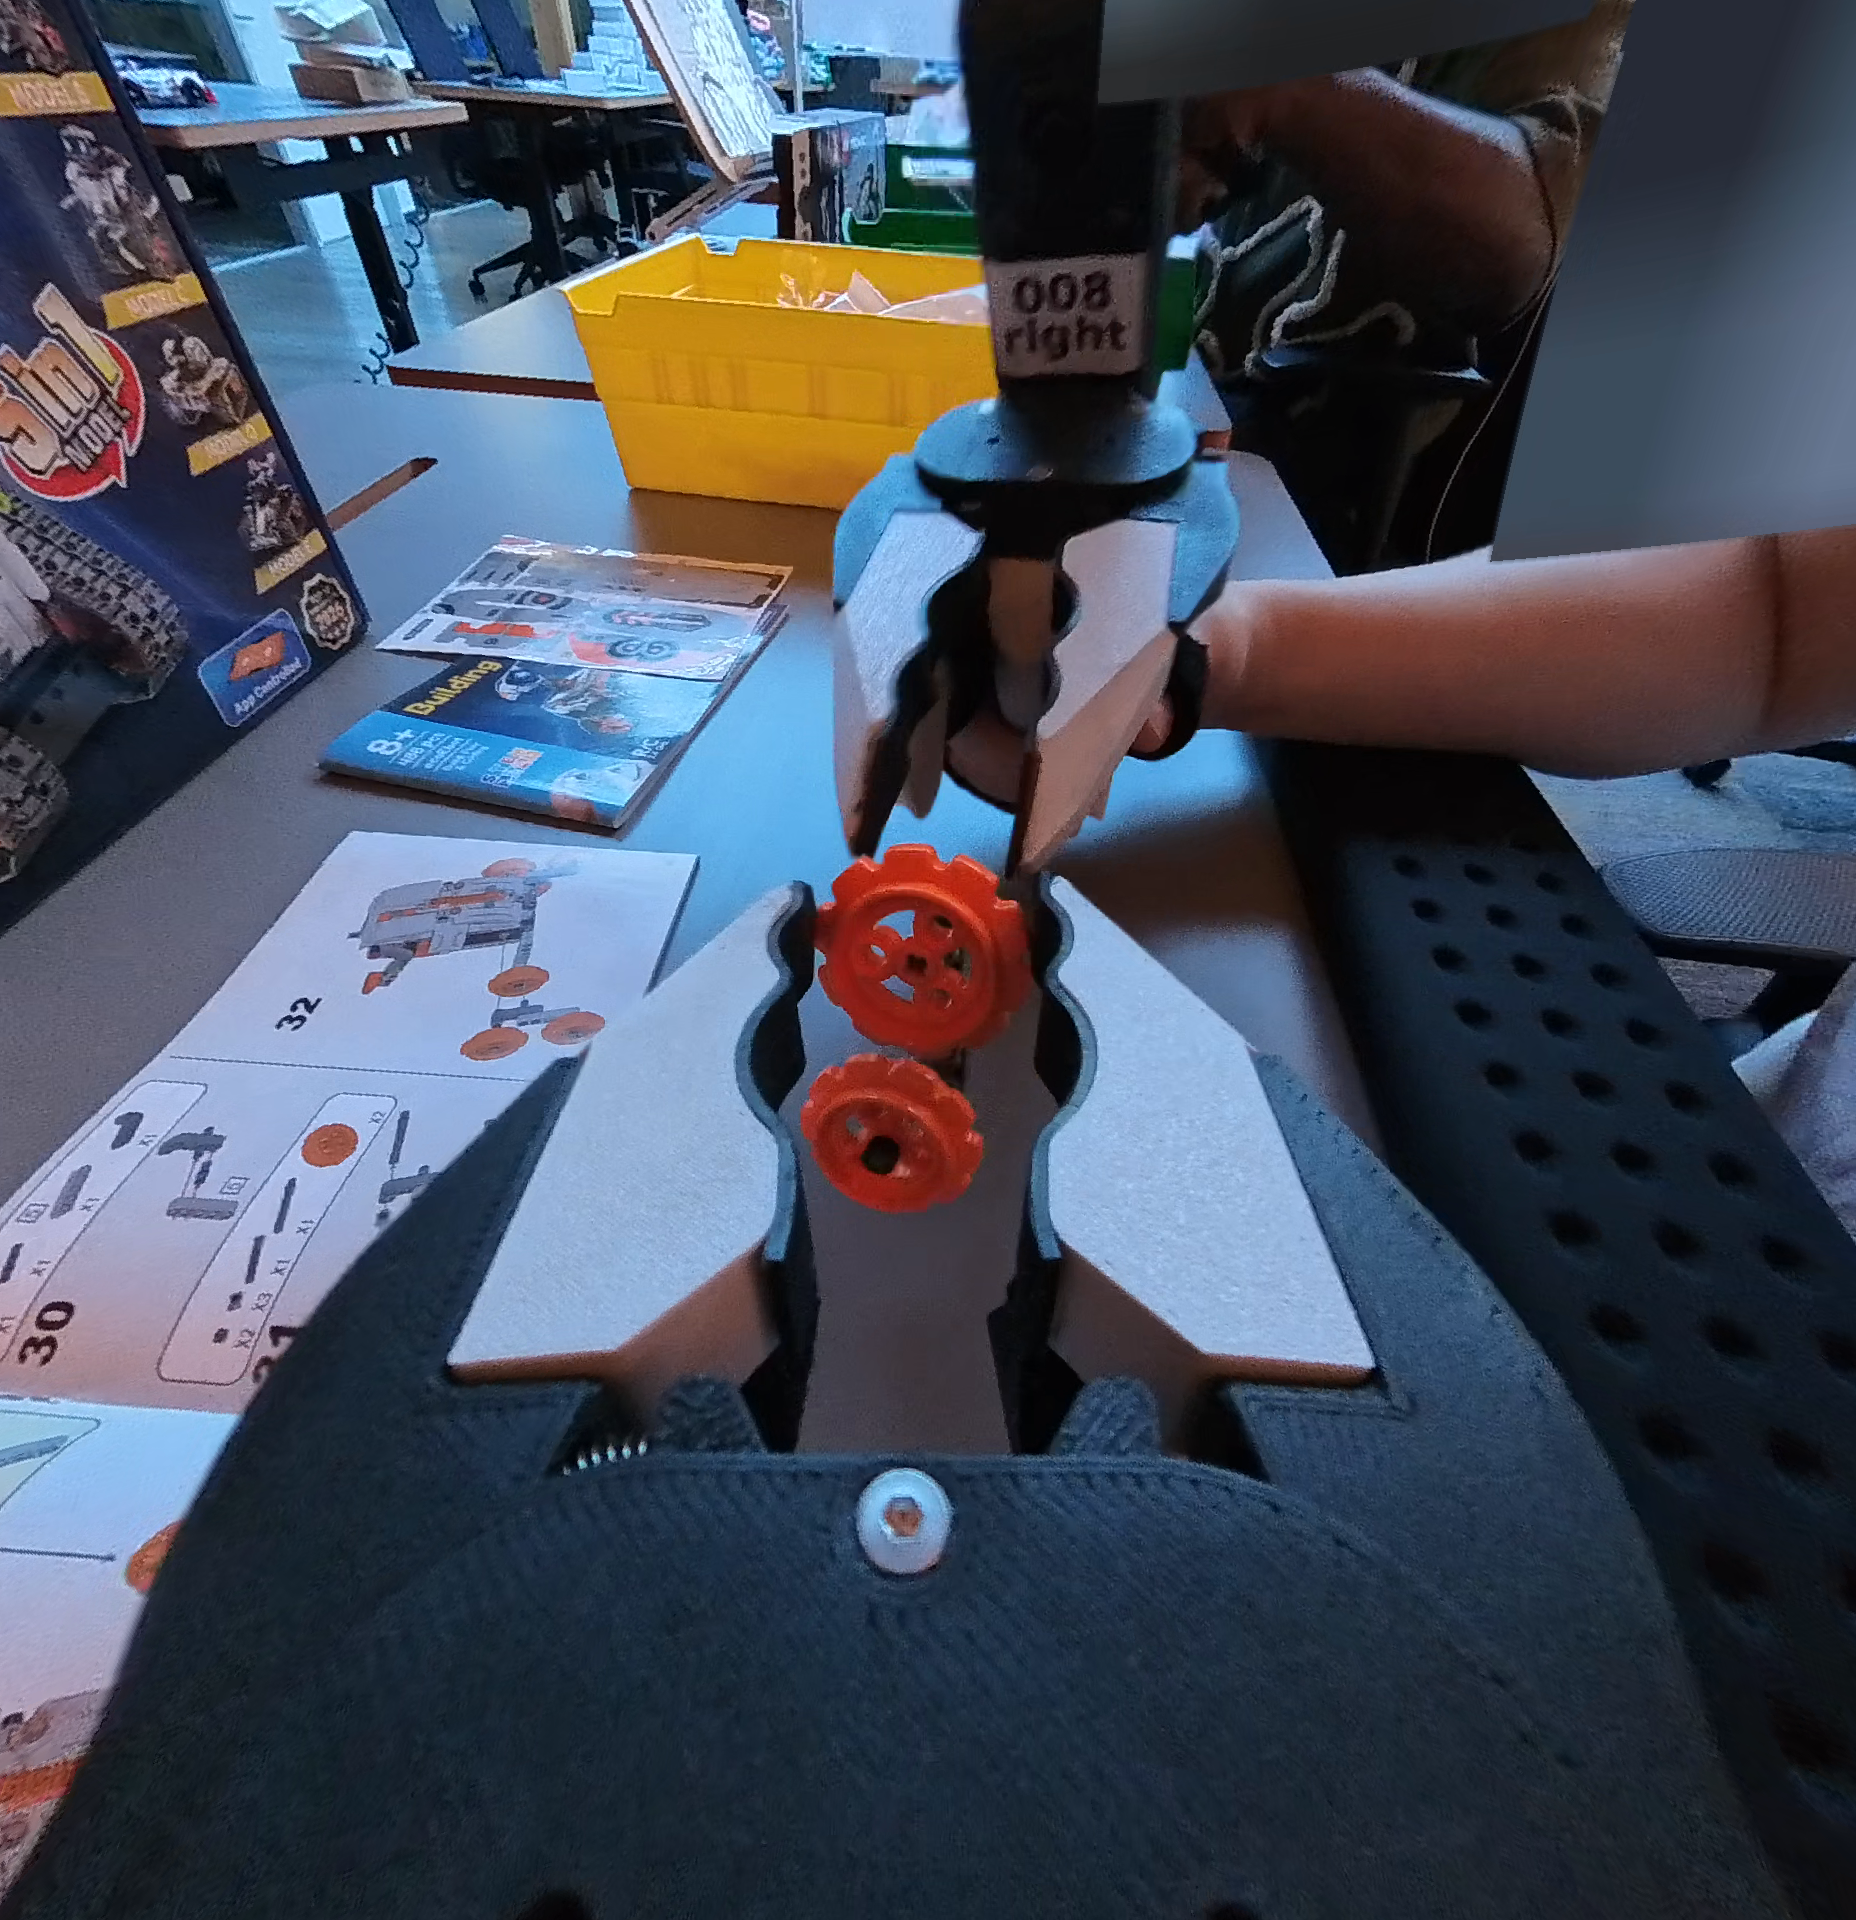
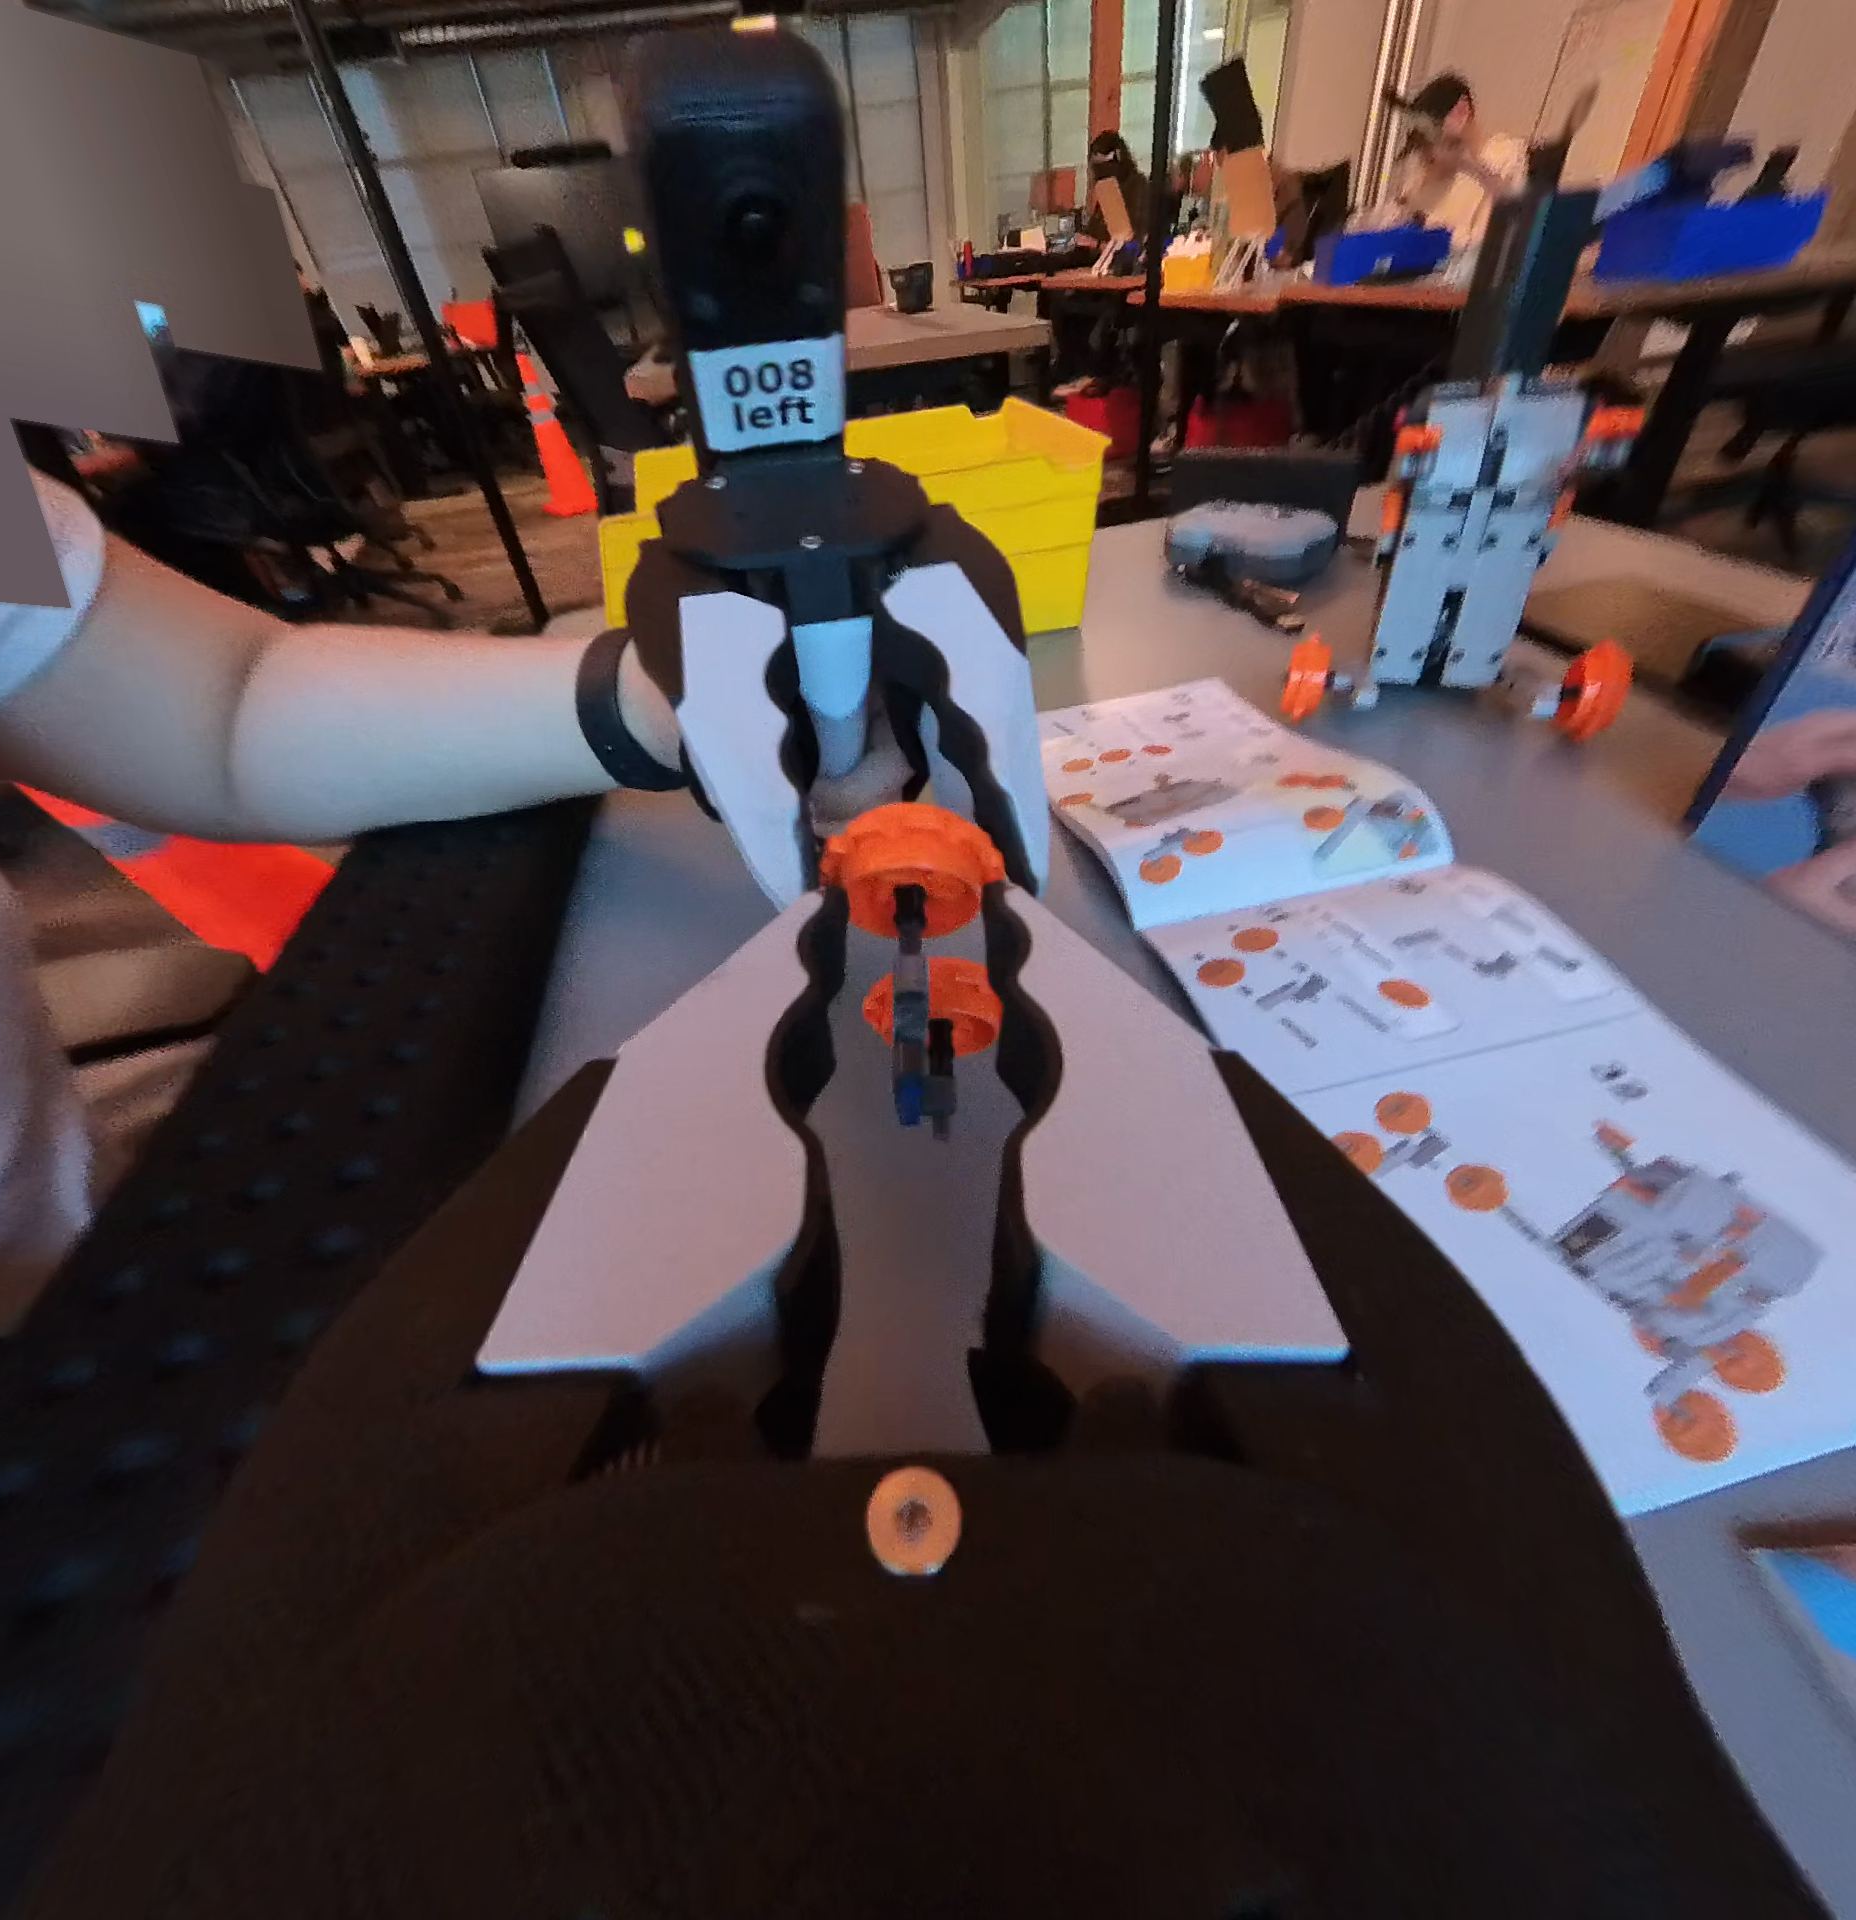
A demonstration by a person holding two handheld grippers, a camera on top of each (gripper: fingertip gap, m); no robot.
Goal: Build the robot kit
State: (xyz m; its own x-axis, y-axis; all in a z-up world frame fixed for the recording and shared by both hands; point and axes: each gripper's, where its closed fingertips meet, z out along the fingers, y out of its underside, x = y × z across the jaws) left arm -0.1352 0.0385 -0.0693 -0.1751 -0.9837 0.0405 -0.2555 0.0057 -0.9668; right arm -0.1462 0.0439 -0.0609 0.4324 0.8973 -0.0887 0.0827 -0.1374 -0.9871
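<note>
An orange toothed wheel [image 1: 922,951] sits at the top of a small axle assembly, with a second orange wheel [image 1: 891,1132] hanging below it. My left gripper [image 1: 922,914] is shut on the upper wheel's rim. My right gripper [image 1: 939,854] comes from the opposite side, and its tips press the same wheel's far edge. In the right wrist view, my right gripper [image 2: 913,914] flanks the upper wheel [image 2: 911,868], and the left gripper [image 2: 911,883] faces it. A grey and black axle [image 2: 916,1039] runs down past the lower wheel [image 2: 934,1008].
An open instruction booklet [image 1: 404,997] [image 2: 1423,1039] lies on the grey table. A yellow bin [image 1: 778,405] stands behind, a kit box [image 1: 124,468] at left, and a blue booklet [image 1: 529,738]. A part-built model [image 2: 1475,561] stands far right. A black perforated surface [image 1: 1578,1091] borders the table. My two grippers' fingertips are within a few centimetres of each other. From either gripper's tips it is about 35 cm to the part-built model [image 2: 1475,561].
</note>
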